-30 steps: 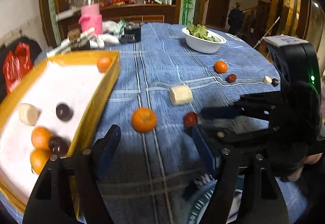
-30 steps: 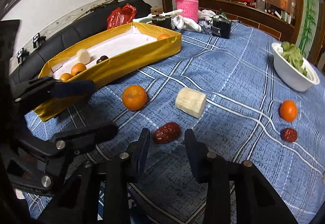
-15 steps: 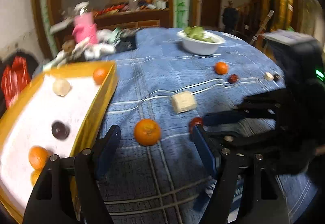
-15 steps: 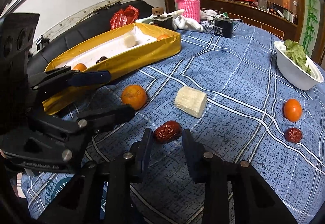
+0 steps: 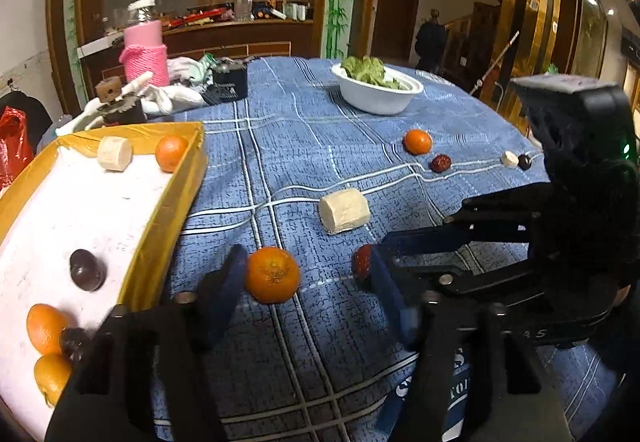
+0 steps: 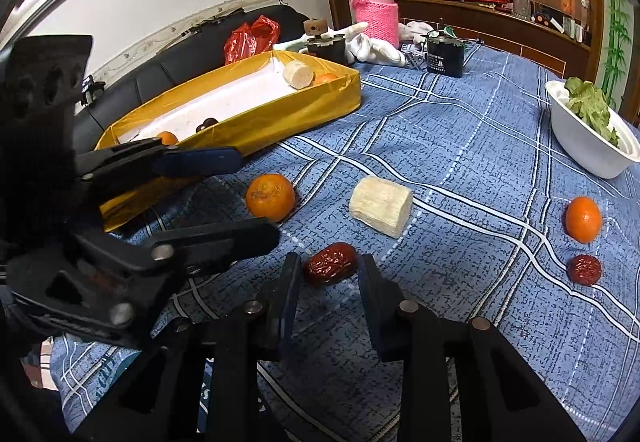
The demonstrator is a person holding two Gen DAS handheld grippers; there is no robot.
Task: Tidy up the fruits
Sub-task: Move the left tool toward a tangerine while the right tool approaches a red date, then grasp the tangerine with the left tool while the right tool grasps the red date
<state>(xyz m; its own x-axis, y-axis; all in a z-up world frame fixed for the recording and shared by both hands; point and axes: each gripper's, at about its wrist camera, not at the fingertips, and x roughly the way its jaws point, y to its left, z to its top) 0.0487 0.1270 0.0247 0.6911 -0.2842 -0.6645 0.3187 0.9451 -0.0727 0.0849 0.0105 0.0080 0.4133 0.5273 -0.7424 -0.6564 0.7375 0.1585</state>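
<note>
A round table under a blue checked cloth [image 5: 320,145], seen from both hand-held grippers. The left gripper [image 5: 308,282] points down at a tangerine [image 5: 273,274] lying on the cloth just beside the yellow tray [image 5: 176,201]; its jaws are closing, the tangerine stands between them, the left finger [image 5: 228,282] touches or nearly touches the fruit, and the right finger stands clear of it. In the right wrist view the same tangerine [image 6: 270,196] lies between the two dark fingers of the left gripper [image 6: 252,197].

The right gripper [image 6: 329,270] has its jaws drawn close about a red date [image 6: 330,264] resting on the cloth; the pads sit just beside the two ends of the date, and firm contact cannot be told. In the left wrist view the date [image 5: 362,262] shows partly hidden behind the tip of the right gripper [image 5: 376,262].

A pale cylindrical piece [image 6: 381,205] lies on the cloth just beyond the date and the tangerine. Farther right lie a second tangerine [image 6: 583,219] and a second date [image 6: 585,269], near each other. At the far edge, a small pale piece [image 5: 510,158] touches a dark round fruit [image 5: 524,161].

The tray holds a pale piece [image 5: 115,153] and a tangerine [image 5: 171,153] at its far end, a dark fruit [image 5: 86,270] mid-floor, and two tangerines [image 5: 46,328] with another dark fruit at the near end.

A white bowl [image 5: 376,97] of green leaves stands at the far side; a pink-sleeved bottle [image 5: 145,49] stands behind the tray.
</note>
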